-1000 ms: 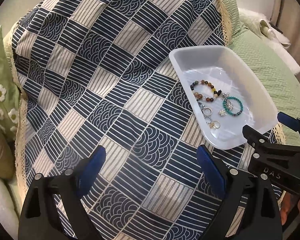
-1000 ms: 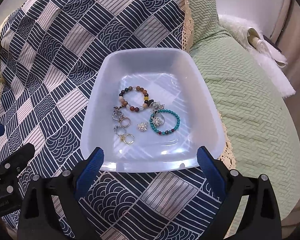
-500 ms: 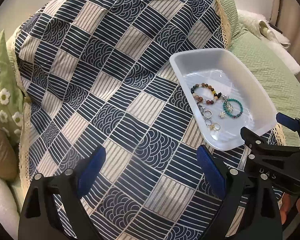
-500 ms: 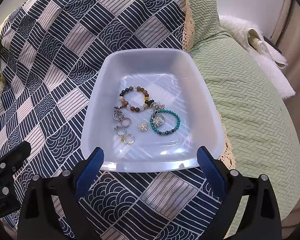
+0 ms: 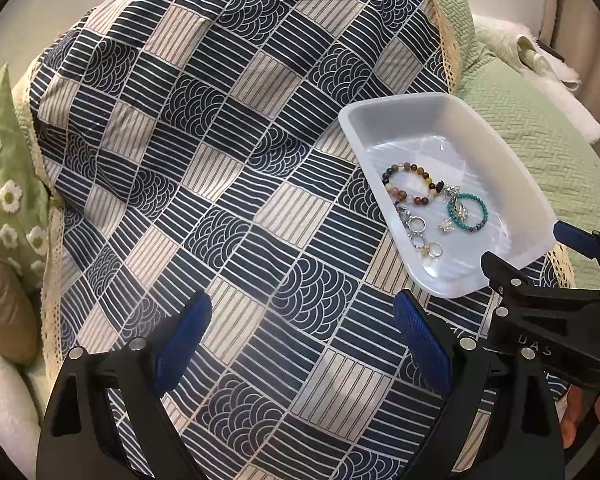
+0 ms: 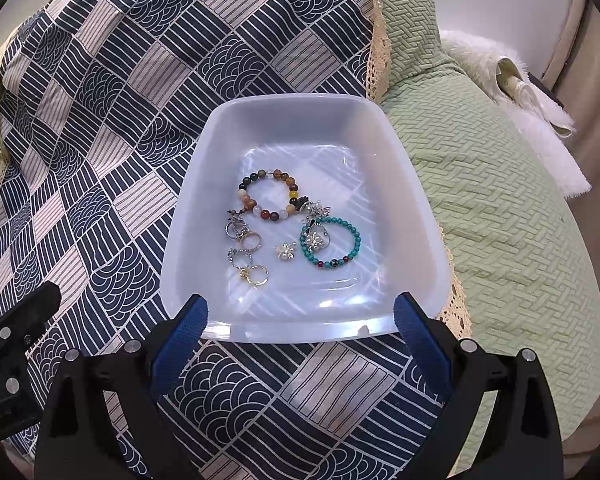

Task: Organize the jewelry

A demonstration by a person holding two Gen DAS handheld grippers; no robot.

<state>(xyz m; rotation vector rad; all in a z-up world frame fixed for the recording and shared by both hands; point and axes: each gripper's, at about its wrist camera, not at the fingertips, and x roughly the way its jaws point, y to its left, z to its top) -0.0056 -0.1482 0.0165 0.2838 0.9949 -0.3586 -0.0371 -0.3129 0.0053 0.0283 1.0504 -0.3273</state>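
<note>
A white plastic tray [image 6: 404, 160] lies on a navy and cream patterned cloth [image 6: 120, 100]; it also shows in the left wrist view [image 5: 512, 168]. In it lie a brown bead bracelet [image 6: 269, 194], a turquoise bead bracelet [image 6: 332, 242], several rings [image 6: 246, 240] and small flower charms [image 6: 286, 251]. My right gripper [image 6: 300, 320] is open and empty just in front of the tray's near rim. My left gripper [image 5: 302, 332] is open and empty over the cloth, left of the tray. The right gripper also shows in the left wrist view [image 5: 540, 256].
A green quilted cover [image 6: 500, 220] lies right of the cloth. A white fluffy towel [image 6: 540, 120] sits at the far right. A green cushion with daisies [image 5: 4, 184] is at the left. The cloth has a lace edge [image 6: 380, 40].
Both grippers have drawn back and up from the cloth, so the tray looks smaller and farther. The jewelry and the tray have not moved.
</note>
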